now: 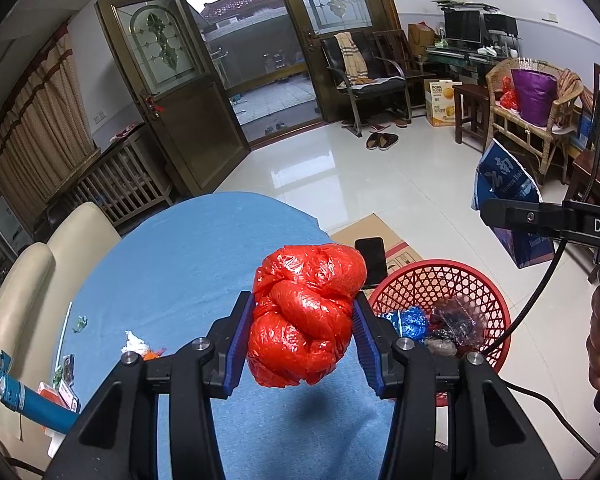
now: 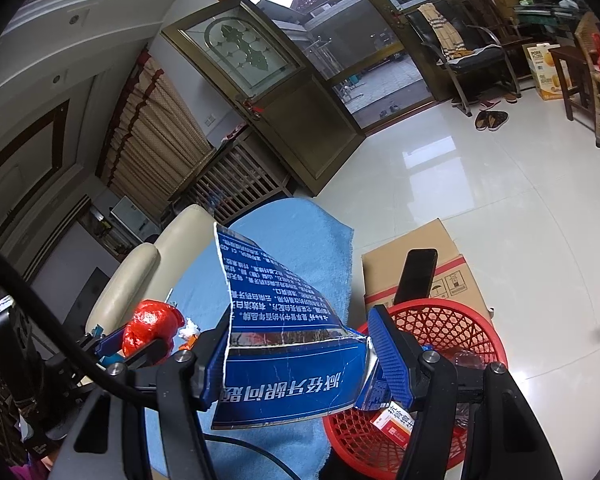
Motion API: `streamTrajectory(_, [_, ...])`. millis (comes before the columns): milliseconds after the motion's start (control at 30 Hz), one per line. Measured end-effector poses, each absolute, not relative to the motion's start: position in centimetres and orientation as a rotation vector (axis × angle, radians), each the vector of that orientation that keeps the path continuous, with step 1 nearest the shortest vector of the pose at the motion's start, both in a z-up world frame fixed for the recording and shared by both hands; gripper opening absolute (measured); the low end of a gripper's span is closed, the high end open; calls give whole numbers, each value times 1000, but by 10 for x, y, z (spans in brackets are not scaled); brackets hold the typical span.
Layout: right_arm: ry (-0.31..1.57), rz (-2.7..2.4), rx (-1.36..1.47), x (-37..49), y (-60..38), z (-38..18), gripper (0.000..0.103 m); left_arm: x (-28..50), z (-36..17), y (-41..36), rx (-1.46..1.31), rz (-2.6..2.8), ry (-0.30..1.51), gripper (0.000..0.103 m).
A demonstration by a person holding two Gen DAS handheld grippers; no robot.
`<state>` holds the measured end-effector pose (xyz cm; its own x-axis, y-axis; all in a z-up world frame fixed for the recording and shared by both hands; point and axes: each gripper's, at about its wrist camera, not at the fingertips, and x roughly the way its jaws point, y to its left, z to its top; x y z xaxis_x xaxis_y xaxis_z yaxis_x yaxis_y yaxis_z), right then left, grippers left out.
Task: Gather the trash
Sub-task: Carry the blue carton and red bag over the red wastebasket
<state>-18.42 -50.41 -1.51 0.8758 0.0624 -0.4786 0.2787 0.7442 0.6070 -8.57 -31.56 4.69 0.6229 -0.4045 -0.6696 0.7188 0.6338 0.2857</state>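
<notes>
While the left tongs (image 1: 303, 334) clench a red bag wad (image 1: 306, 312) left of the red basket (image 1: 460, 276), the right tongs (image 2: 296, 364), nearer it, grasp a blue carton (image 2: 288, 376).

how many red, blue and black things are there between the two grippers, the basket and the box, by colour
red: 2, the red plastic bag in the left gripper and the red basket
blue: 1, the torn blue carton in the right gripper
black: 1, the phone on the cardboard box
total: 4

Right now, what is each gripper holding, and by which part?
Left gripper: crumpled red plastic bag, clamped across its middle. Right gripper: torn blue package, held by its side edges.
</notes>
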Motion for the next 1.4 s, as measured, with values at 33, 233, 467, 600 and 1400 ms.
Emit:
streamTrajectory(33, [500, -125, 731, -184, -504, -15, 67, -85, 47, -315, 581, -689, 600, 50])
streamTrajectory(233, [502, -131, 739, -186, -506, -18, 67, -82, 46, -317, 589, -697, 606, 50])
streamTrajectory(467, [498, -136, 746, -188, -508, -19, 67, -79, 44, -322, 598, -706, 610, 50])
streamTrajectory(600, [497, -137, 748, -189, -508, -18, 67, -78, 41, -322, 604, -710, 613, 50])
streamTrajectory(1400, [498, -150, 758, -191, -511, -20, 67, -75, 32, -328, 621, -729, 632, 50])
